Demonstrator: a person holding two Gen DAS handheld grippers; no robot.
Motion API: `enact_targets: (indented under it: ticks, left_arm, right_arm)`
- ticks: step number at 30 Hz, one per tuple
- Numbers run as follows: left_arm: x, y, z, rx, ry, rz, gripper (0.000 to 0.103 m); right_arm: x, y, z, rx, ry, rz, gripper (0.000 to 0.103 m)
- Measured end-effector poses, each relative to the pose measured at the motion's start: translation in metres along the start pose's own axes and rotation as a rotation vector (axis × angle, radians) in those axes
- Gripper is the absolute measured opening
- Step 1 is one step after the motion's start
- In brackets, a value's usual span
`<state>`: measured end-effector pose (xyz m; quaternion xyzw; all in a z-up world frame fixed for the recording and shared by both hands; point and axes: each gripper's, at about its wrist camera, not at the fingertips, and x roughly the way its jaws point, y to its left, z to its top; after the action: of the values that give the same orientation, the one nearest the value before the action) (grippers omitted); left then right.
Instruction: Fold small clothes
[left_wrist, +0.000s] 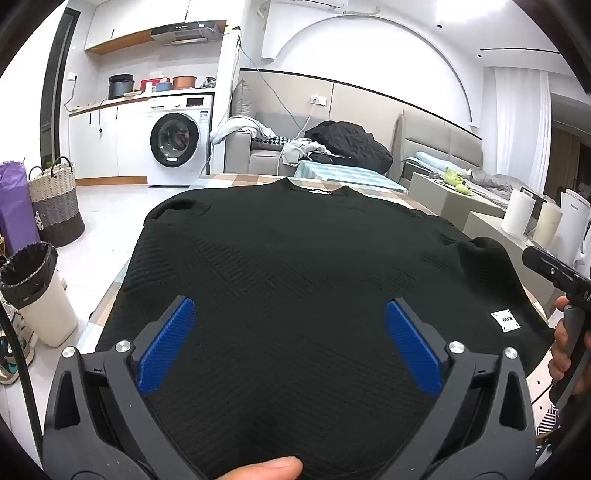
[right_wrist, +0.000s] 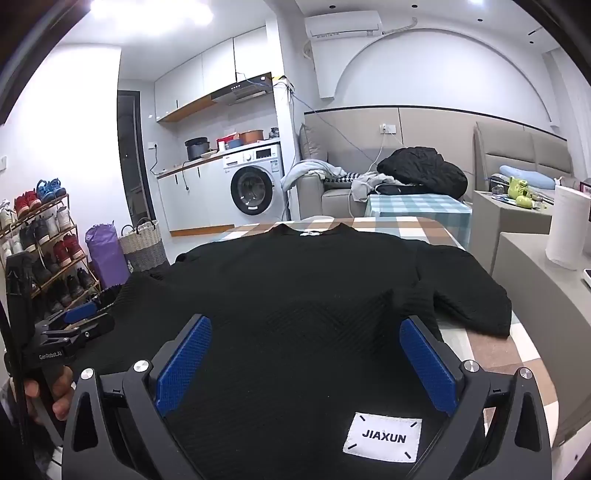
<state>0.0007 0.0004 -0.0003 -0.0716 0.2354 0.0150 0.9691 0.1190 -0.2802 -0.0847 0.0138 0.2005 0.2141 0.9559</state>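
Note:
A black knit sweater lies flat on a checked tablecloth, collar at the far side, sleeves spread to both sides. It fills the right wrist view too, with a white "JIAXUN" label near its hem. My left gripper is open, its blue pads above the sweater's lower left part. My right gripper is open above the lower right part, the label between its fingers. The right gripper shows at the right edge of the left wrist view, and the left gripper shows at the left of the right wrist view.
A bin, baskets and a shoe rack stand left of the table. A washing machine, a sofa with clothes and a second checked table lie beyond. Paper rolls stand on a ledge at the right.

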Motion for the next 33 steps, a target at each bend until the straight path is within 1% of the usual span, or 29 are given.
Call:
enact_targets:
  ticks: [1,2,7,12,14,33]
  left_arm:
    - [0.000,0.000,0.000,0.001,-0.001,0.001,0.102]
    - [0.001,0.000,0.000,0.002,-0.001,0.000,0.102]
    - [0.003,-0.001,0.001,0.011,-0.003,0.000,0.102]
    - [0.008,-0.004,0.001,0.021,-0.003,0.001,0.102]
    - [0.003,-0.001,0.000,0.002,-0.005,0.003,0.102]
    - [0.003,-0.002,0.000,0.004,-0.006,0.004,0.102]
  right_arm:
    - [0.001,0.000,0.000,0.000,0.002,0.001,0.103]
    - [-0.002,0.000,-0.001,-0.002,-0.039,0.000,0.103]
    - [-0.003,-0.003,-0.001,0.010,-0.024,-0.009,0.103]
    - [-0.009,0.002,0.010,0.005,-0.015,-0.009,0.103]
    - [-0.004,-0.001,0.003,0.013,-0.009,-0.009,0.103]
    - [-0.005,0.001,0.005,0.013,-0.009,-0.015,0.103]
